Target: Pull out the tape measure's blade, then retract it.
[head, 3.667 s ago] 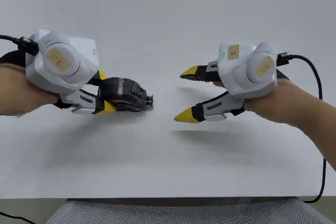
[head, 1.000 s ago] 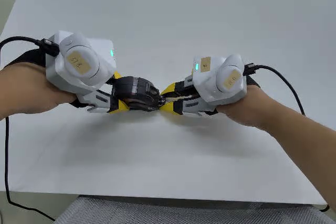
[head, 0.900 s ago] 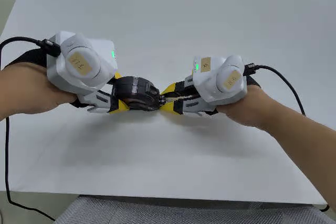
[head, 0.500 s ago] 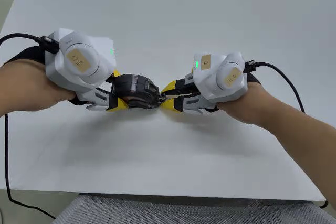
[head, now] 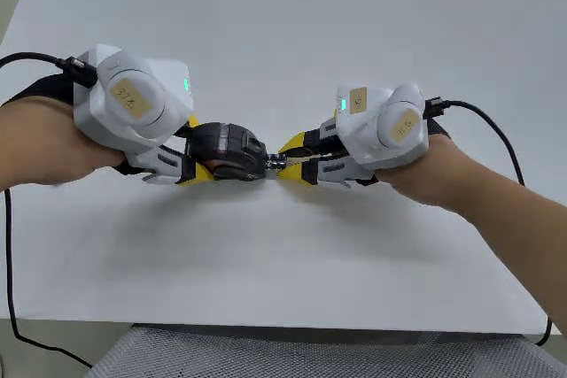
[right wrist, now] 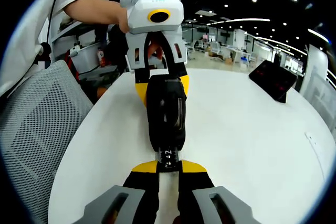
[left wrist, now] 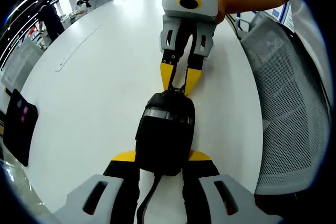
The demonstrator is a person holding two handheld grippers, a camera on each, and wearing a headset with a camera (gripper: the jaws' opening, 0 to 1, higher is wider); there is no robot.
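The left claw [head: 197,150] is clamped around the black case of the tape measure [head: 229,151], one yellow-tipped jaw on each flat side, with the case's mouth pointing toward the person's right. The case sits well in from the near edge of the bench [head: 283,33], a little left of its middle; whether it rests on the surface or hangs just above it is hard to tell from the head view. Facing it nose to nose, the right claw [head: 290,158] is pinched closed on the end of the blade [right wrist: 167,156]. In the right gripper view only a short stub with a few printed marks shows between the case's mouth and the jaws, so the two claws are almost touching. By that reading the task is at its very start. The case is secured and the blade's tip is caught, but the pull itself has barely begun. Left to do are drawing the claws apart along the bench to run the blade out, then letting it wind back into the case.
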